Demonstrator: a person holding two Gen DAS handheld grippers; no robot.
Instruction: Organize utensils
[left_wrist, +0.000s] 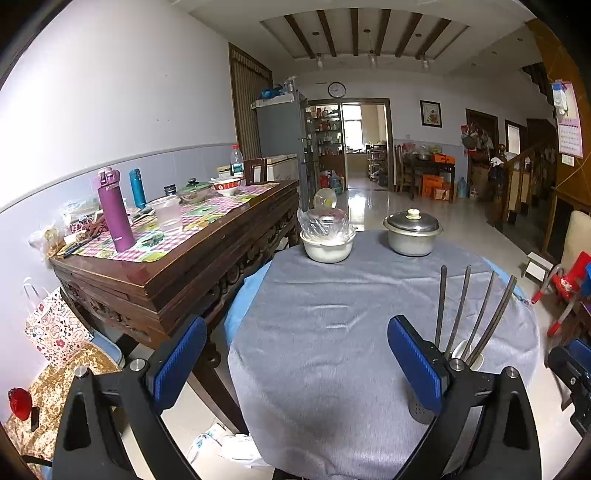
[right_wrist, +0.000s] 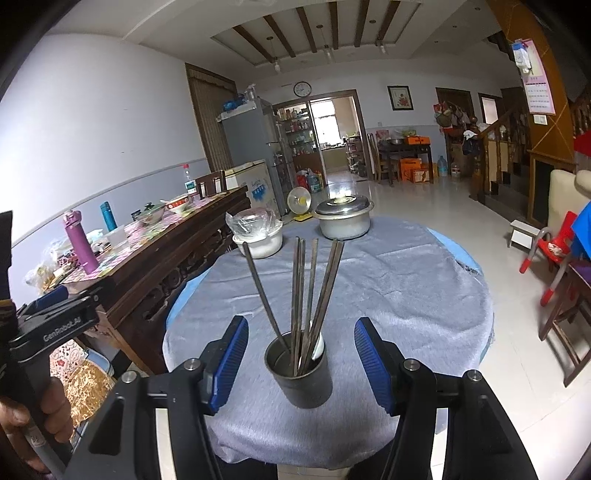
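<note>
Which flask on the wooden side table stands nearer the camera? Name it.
The purple flask. It is the taller, wider one near the table's front corner; the teal flask is slimmer and stands farther back, nearer the wall.

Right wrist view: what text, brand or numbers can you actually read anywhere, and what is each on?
"GenRobot.AI" – white lettering on the black body of the left gripper.
Wall calendar: a number grid, too small to read.
Wall clock: dial numbers too small to read.
Blue writing on the white chest freezer: blurred, unreadable.
Orange boxes: print unreadable.
</note>
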